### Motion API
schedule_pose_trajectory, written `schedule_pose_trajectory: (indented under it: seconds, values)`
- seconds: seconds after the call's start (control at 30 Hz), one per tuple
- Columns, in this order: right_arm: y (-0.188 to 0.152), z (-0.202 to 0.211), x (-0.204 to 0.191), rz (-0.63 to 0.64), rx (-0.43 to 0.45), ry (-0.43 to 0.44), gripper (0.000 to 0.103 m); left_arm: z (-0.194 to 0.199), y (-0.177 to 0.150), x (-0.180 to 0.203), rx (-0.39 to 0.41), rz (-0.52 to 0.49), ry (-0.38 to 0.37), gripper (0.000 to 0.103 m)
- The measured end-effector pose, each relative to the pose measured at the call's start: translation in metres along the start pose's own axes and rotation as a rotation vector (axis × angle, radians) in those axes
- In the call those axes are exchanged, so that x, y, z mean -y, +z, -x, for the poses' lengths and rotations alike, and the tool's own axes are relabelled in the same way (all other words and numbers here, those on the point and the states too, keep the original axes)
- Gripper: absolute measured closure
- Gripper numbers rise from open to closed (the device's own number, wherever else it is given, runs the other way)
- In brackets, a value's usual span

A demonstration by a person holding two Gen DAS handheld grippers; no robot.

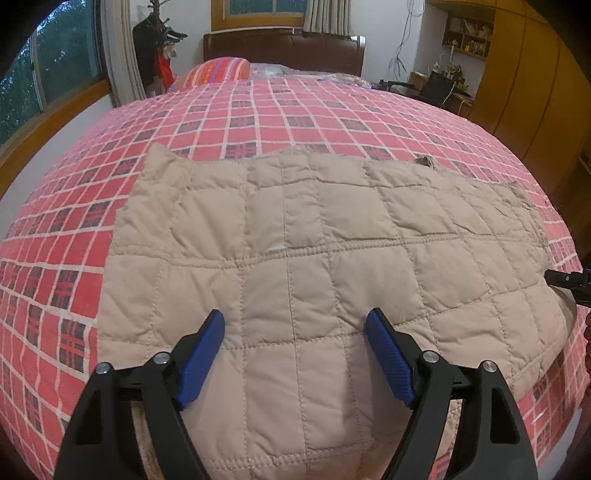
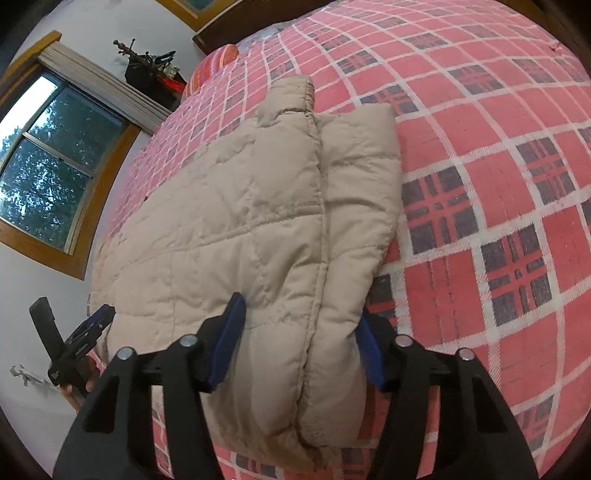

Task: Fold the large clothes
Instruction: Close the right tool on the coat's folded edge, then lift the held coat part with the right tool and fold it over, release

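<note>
Beige quilted jacket (image 1: 314, 258) lies crosswise ahead of the released left claw (image 1: 295, 354), its end fold between the right claw (image 2: 299, 343)'s spread fingers, ungripped.

A red plaid bedspread (image 1: 303, 110) with white grid lines and dark navy squares covers the bed, running up to a dark wooden headboard (image 1: 280, 48). A striped orange-red pillow (image 1: 218, 72) lies at the head end on the left. A coat stand (image 1: 157, 44) hung with dark clothes stands in the corner beside a wood-framed window (image 1: 48, 74) showing trees. Yellow wooden wardrobes (image 1: 532, 85) line the right wall, next to a cluttered desk (image 1: 439, 90) below wall shelves (image 1: 469, 35).
</note>
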State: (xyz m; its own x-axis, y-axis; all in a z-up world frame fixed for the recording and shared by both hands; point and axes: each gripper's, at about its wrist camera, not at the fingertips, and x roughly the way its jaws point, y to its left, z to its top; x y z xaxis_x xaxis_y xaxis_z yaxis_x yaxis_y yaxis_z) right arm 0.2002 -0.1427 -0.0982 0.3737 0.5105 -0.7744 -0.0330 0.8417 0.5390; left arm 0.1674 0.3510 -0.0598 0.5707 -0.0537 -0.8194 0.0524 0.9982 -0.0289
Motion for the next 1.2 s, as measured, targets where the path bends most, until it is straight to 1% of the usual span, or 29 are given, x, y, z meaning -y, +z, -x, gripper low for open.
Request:
schedule_pose_trajectory:
  seconds: [0.1, 0.17, 0.23, 0.3, 0.37, 0.43, 0.47, 0.53, 0.63, 0.7, 0.87, 0.93, 1.07, 1.2]
  values:
    - [-0.002, -0.002, -0.001, 0.003, 0.001, -0.007, 0.048, -0.001, -0.001, 0.000, -0.002, -0.002, -0.006, 0.023]
    - [-0.002, -0.005, 0.002, 0.000, -0.003, -0.011, 0.045, -0.002, 0.000, -0.001, -0.005, 0.001, -0.013, 0.023]
    - [-0.002, -0.005, 0.009, -0.038, -0.006, 0.013, 0.044, -0.003, 0.000, -0.003, -0.009, 0.004, -0.021, 0.023]
    - [-0.004, -0.004, 0.010, -0.040, -0.007, 0.019, 0.044, -0.003, 0.000, -0.002, -0.008, 0.002, -0.023, 0.022]
    - [-0.006, -0.003, 0.009, -0.033, -0.002, 0.008, 0.047, -0.004, 0.000, -0.002, -0.008, -0.005, -0.020, 0.022]
    - [-0.007, -0.001, 0.006, -0.030, 0.002, 0.013, 0.058, -0.004, 0.000, -0.002, -0.009, -0.003, -0.023, 0.022]
    - [-0.007, 0.001, 0.003, -0.024, 0.004, 0.017, 0.061, -0.004, 0.000, -0.003, -0.010, -0.001, -0.026, 0.022]
    - [-0.007, 0.005, -0.004, -0.004, 0.007, 0.019, 0.070, -0.004, 0.000, -0.003, -0.012, 0.001, -0.030, 0.021]
    - [-0.005, 0.013, -0.013, 0.019, 0.017, 0.019, 0.079, -0.006, 0.000, -0.004, -0.016, 0.002, -0.037, 0.021]
    - [-0.001, 0.020, -0.021, 0.035, 0.031, 0.019, 0.083, -0.007, 0.001, -0.004, -0.019, 0.002, -0.039, 0.020]
    - [0.008, 0.040, -0.054, 0.111, 0.061, -0.002, 0.086, -0.008, 0.001, -0.006, -0.023, 0.006, -0.047, 0.019]
    - [0.011, 0.047, -0.077, 0.156, 0.067, -0.023, 0.087, -0.008, 0.001, -0.007, -0.025, 0.007, -0.049, 0.019]
    - [0.019, 0.058, -0.131, 0.278, 0.085, -0.039, 0.087, -0.008, 0.001, -0.007, -0.026, 0.007, -0.051, 0.019]
    - [0.018, 0.056, -0.180, 0.384, 0.075, -0.055, 0.087, -0.009, 0.002, -0.008, -0.031, 0.009, -0.062, 0.019]
